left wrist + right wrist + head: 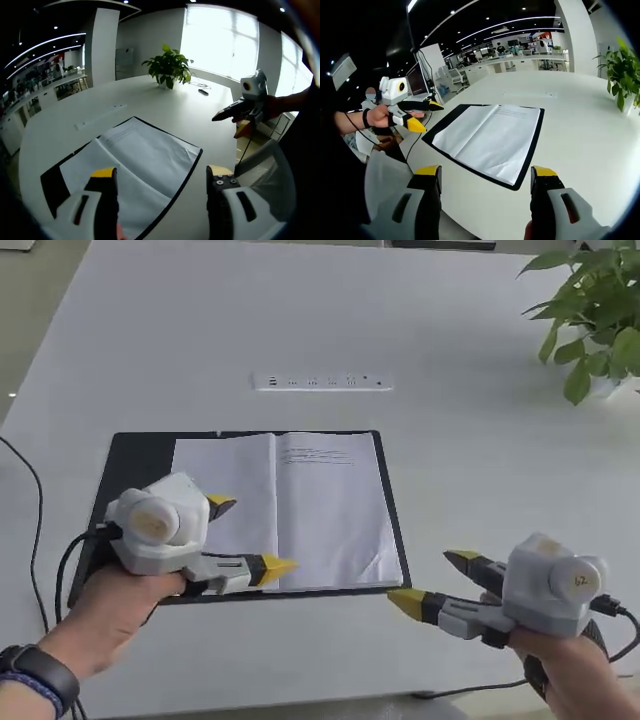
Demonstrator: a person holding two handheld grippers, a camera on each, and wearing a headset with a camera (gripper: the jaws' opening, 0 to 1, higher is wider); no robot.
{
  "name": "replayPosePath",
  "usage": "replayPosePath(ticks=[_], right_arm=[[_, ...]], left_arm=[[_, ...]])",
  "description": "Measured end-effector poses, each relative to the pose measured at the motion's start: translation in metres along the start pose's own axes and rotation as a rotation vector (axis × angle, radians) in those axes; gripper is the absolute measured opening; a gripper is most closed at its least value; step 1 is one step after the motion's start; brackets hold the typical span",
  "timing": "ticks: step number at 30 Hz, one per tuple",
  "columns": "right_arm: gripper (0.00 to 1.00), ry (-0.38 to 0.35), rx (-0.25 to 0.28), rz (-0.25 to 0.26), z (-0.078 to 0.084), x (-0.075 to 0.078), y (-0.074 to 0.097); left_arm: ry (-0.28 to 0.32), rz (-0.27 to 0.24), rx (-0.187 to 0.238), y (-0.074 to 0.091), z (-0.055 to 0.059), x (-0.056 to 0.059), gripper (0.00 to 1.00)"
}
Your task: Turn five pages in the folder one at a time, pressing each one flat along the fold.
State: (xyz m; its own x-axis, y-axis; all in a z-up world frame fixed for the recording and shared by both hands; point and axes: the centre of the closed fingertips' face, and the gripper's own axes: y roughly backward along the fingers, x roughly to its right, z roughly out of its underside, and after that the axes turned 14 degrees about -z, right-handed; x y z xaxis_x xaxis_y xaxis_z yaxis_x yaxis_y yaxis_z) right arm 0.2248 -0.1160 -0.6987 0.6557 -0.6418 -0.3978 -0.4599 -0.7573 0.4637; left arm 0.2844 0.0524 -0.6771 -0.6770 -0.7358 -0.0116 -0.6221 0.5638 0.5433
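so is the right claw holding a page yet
No, the right claw is open with nothing between its jaws, and the folder lies flat ahead of it.

The folder (320, 510) lies open on the table (480, 440), left gripper (260, 534) over it, right gripper (422, 576) beside, both with fingers (275, 568) apart.

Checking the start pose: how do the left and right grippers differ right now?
The left gripper hangs over the open folder; the right gripper is over bare table beside it. The left gripper points right in the head view, the right gripper left. Both are open, holding nothing.
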Motion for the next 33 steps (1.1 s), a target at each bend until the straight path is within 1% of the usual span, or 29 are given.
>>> replayPosePath(ticks=[5, 8, 13, 16, 20, 24, 25, 28, 32, 33], right_arm=[[0.71, -0.003, 0.007, 0.002, 0.000, -0.002, 0.002], [0.71, 0.001, 0.006, 0.000, 0.001, -0.005, 0.004], [0.71, -0.009, 0.017, 0.008, 0.004, -0.004, 0.010], [0.71, -0.021, 0.020, 0.011, 0.009, -0.003, 0.012], [0.71, -0.032, 0.017, 0.017, 0.015, 0.001, 0.015], [0.71, -0.043, 0.024, 0.015, 0.016, 0.000, 0.018], [0.71, -0.043, 0.025, 0.015, 0.017, 0.001, 0.018], [0.70, -0.046, 0.024, 0.011, 0.017, 0.001, 0.019], [0.70, -0.049, 0.025, 0.009, 0.017, 0.002, 0.020], [0.70, -0.051, 0.026, 0.007, 0.017, 0.002, 0.020]], left_arm=[[-0.015, 0.035, 0.011, -0.012, -0.009, 0.013, 0.72], [-0.033, 0.049, 0.009, -0.022, -0.011, 0.021, 0.71], [-0.037, 0.078, 0.013, -0.037, -0.016, 0.037, 0.71], [-0.048, 0.099, 0.003, -0.048, -0.014, 0.047, 0.70], [-0.058, 0.122, -0.020, -0.064, -0.008, 0.061, 0.69], [-0.034, 0.138, -0.032, -0.083, -0.004, 0.074, 0.67], [-0.032, 0.138, -0.033, -0.087, -0.003, 0.076, 0.66], [-0.014, 0.128, -0.048, -0.109, 0.005, 0.084, 0.65], [-0.007, 0.121, -0.064, -0.125, 0.011, 0.097, 0.63], [0.000, 0.129, -0.072, -0.130, 0.015, 0.101, 0.62]])
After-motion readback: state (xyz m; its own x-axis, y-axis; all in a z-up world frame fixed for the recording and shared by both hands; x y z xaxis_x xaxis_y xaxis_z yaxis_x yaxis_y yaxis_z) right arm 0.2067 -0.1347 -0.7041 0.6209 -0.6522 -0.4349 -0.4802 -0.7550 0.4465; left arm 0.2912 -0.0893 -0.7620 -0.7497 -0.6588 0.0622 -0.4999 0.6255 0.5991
